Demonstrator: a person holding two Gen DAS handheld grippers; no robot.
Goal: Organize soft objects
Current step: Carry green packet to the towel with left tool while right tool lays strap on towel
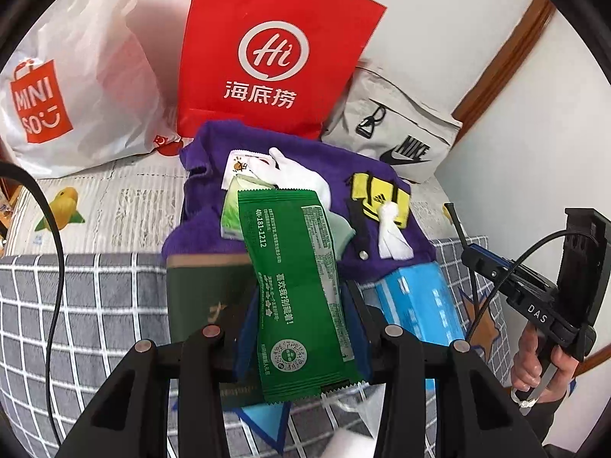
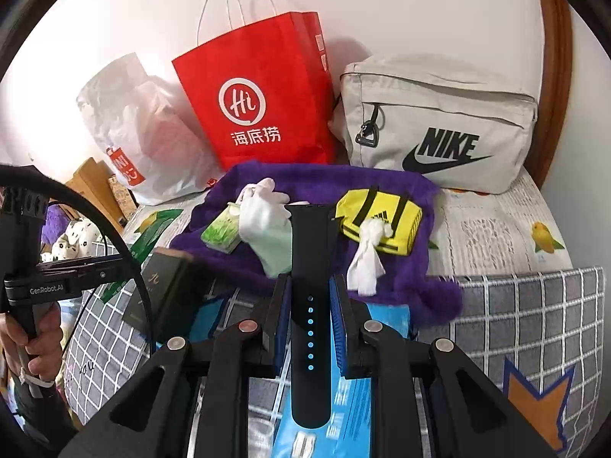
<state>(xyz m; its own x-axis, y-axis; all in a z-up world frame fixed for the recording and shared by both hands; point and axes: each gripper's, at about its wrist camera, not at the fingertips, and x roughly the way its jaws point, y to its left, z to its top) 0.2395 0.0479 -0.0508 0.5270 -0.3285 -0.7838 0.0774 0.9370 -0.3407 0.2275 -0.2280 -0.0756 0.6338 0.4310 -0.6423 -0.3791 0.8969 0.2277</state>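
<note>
Left wrist view: the left gripper (image 1: 301, 320) pinches a green foil sachet (image 1: 301, 286) between its blue pads, held above the grey checked quilt (image 1: 95, 305). Right wrist view: the right gripper (image 2: 310, 328) clamps a black watch strap (image 2: 310, 305) lengthwise. Beyond both, a purple towel (image 2: 401, 274) lies mid-bed, carrying a white glove (image 2: 263, 210), a tissue pack (image 2: 221, 231) and a yellow mini bag (image 2: 380, 225). At the bed's far edge stand a red paper bag (image 2: 259, 107) and a grey Nike bag (image 2: 439, 122).

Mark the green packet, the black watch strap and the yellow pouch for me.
green packet (image 1: 301, 278), left wrist view, middle of its printed back.
black watch strap (image 2: 310, 252), right wrist view, plain upper part.
yellow pouch (image 2: 382, 221), right wrist view, front panel.
</note>
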